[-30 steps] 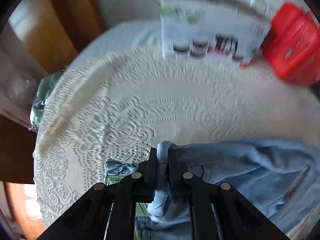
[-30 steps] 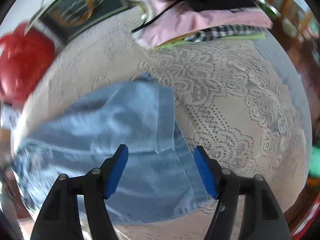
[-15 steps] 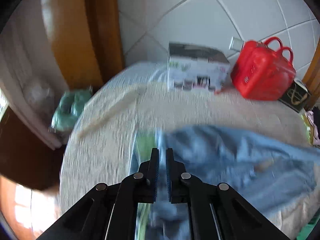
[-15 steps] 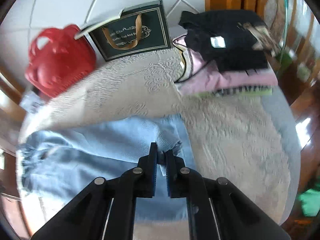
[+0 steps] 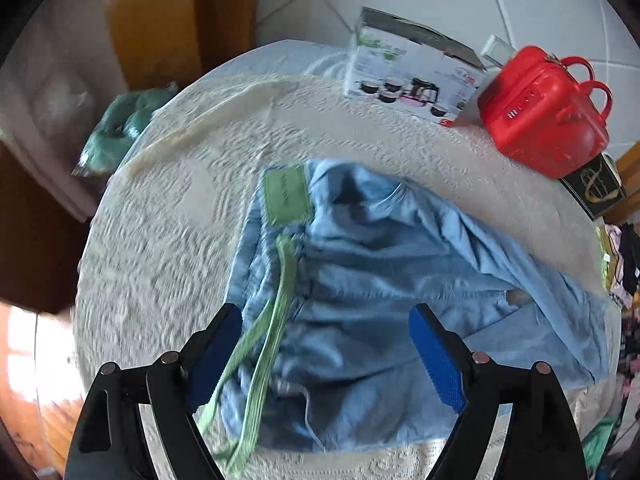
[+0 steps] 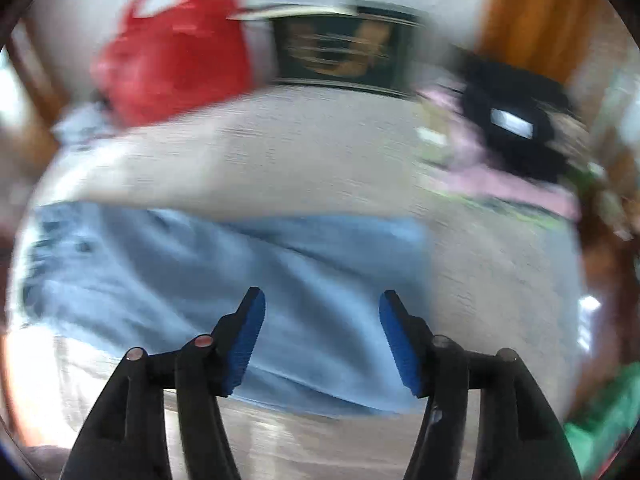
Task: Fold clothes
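Note:
Light blue jeans (image 5: 380, 288) lie crumpled on the lace tablecloth (image 5: 168, 248), with a green waist label (image 5: 286, 196) and a green drawstring (image 5: 276, 320) showing. My left gripper (image 5: 324, 356) is open and empty above the waist end. In the blurred right wrist view the jeans (image 6: 240, 280) spread across the cloth, and my right gripper (image 6: 322, 340) is open and empty above their near edge.
A white tea-set box (image 5: 408, 72), a red bag (image 5: 544, 116) and a dark gift bag (image 5: 592, 188) stand at the back of the table. A stack of folded clothes, pink and black (image 6: 508, 140), sits at the right. A green bag (image 5: 120, 128) lies off the left edge.
Both grippers were shut on the jeans half a second ago and have opened and let go. The jeans now lie dropped on the table. The right wrist view is swinging.

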{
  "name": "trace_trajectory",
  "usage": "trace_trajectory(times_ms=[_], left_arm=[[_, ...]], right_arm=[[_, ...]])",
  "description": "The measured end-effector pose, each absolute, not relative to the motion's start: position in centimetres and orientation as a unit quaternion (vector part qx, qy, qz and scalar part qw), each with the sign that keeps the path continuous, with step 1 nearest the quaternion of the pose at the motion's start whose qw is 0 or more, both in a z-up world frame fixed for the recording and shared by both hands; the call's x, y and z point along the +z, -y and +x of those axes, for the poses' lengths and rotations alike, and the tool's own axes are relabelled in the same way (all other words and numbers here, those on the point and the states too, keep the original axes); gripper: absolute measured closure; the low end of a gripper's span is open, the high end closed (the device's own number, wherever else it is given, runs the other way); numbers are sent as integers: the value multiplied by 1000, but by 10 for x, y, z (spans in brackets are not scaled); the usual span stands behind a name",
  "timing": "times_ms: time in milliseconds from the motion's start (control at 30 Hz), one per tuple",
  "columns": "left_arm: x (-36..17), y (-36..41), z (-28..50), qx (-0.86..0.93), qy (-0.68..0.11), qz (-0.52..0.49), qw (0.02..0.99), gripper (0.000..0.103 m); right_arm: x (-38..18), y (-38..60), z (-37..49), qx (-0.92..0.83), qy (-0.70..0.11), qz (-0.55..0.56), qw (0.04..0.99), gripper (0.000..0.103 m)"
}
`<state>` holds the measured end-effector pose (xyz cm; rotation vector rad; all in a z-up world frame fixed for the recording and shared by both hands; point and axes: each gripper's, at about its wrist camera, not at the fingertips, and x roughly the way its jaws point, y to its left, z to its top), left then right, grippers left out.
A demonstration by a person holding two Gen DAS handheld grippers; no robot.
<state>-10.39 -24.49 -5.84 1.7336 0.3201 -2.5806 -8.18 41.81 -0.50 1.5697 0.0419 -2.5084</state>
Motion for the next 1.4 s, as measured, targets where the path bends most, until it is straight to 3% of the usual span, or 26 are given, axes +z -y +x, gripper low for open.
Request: trace_trajectory(times_ms=[233,567,800,867,933,967,1000,1033,1233,1400], left_arm=[[-66,242,-180,-810,-59,583,-22,17],[-120,238,-271,-761,-15,645,-65,17],[-147,204,-301,-744,41,656,-122,18],[-159,200,-295,-745,64,655,-109,34],[-160,199,-287,-760,68,638,-102,62],[-157,199,-285,-766,66,632,-100,71],[-154,199,-282,-771,65,625,-98,81],[-149,200,-279,-779,67,616,-93,86],[-82,208,-222,-845,53,528,-70,90],[-41,211,-135,-860,15,507,-62,90]], right_arm=[[-25,-237,-120,-807,-38,544,227,43],[-79,-86,-168,-758,-86,578,289,43],[-108,-46,-181,-741,-156,588,285,43],[-118,-46,-183,-735,-166,594,280,43],[-129,-44,-185,-731,-176,599,276,46],[-133,-42,-186,-731,-180,598,275,78],[-134,-41,-186,-734,-181,595,273,95],[-132,-42,-187,-742,-180,587,269,99],[-78,-65,-165,-786,-141,522,299,99],[-43,-80,-93,-774,-167,480,379,99]])
